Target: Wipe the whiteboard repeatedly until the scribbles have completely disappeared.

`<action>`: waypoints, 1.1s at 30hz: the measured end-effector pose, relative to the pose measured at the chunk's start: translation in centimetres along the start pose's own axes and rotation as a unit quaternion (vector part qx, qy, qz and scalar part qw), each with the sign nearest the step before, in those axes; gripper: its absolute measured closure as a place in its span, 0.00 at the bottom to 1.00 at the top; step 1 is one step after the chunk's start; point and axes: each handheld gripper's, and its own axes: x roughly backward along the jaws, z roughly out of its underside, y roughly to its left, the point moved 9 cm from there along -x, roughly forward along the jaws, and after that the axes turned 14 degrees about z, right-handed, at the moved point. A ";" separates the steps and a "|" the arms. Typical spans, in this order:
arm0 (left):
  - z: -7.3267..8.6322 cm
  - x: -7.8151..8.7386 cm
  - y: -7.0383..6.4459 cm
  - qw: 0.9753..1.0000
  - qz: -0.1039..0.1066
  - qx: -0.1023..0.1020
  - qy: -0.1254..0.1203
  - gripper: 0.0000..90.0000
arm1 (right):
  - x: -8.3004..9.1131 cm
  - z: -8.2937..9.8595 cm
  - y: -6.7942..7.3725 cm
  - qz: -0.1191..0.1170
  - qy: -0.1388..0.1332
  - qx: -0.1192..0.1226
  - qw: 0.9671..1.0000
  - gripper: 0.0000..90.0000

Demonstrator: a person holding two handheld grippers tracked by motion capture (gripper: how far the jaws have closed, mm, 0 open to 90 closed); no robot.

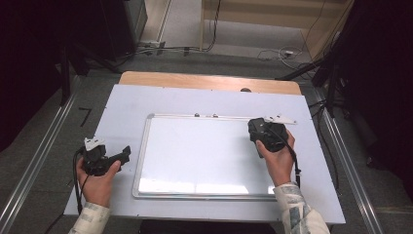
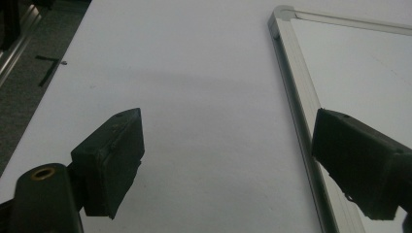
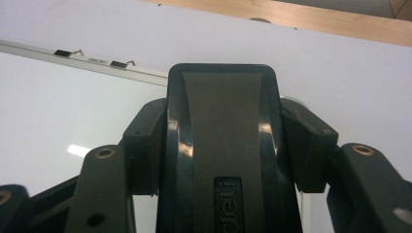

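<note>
The high view is evenly lit from above, bright over the counter (image 1: 126,105) and falling into near-black at both upper corners. The whiteboard (image 1: 195,146) carries a band of white glare along its near edge, and the picture is soft all over, with little fine detail. In the left gripper view the light is dimmer and greyish; a faint broad shadow crosses the counter beyond the left claw (image 2: 226,155), whose near parts are blurred. In the right gripper view the black eraser (image 3: 221,145) held close to the lens shows two curved glints on its glossy sides, and a small bright patch of glare sits on the whiteboard left of it.
</note>
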 end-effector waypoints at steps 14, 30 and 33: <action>0.1 -0.2 -0.1 1.000 -0.002 -0.001 0.002 0.14 | -0.2 0.5 -2.0 0.018 0.006 -0.017 1.000 0.43; 0.1 -0.1 -0.1 1.000 -0.002 -0.001 0.001 0.15 | -0.4 0.5 -2.3 0.022 0.007 -0.021 1.000 0.43; 0.1 -0.1 -0.1 1.000 -0.002 -0.001 0.001 0.15 | -0.4 0.5 -2.3 0.023 0.007 -0.022 0.999 0.43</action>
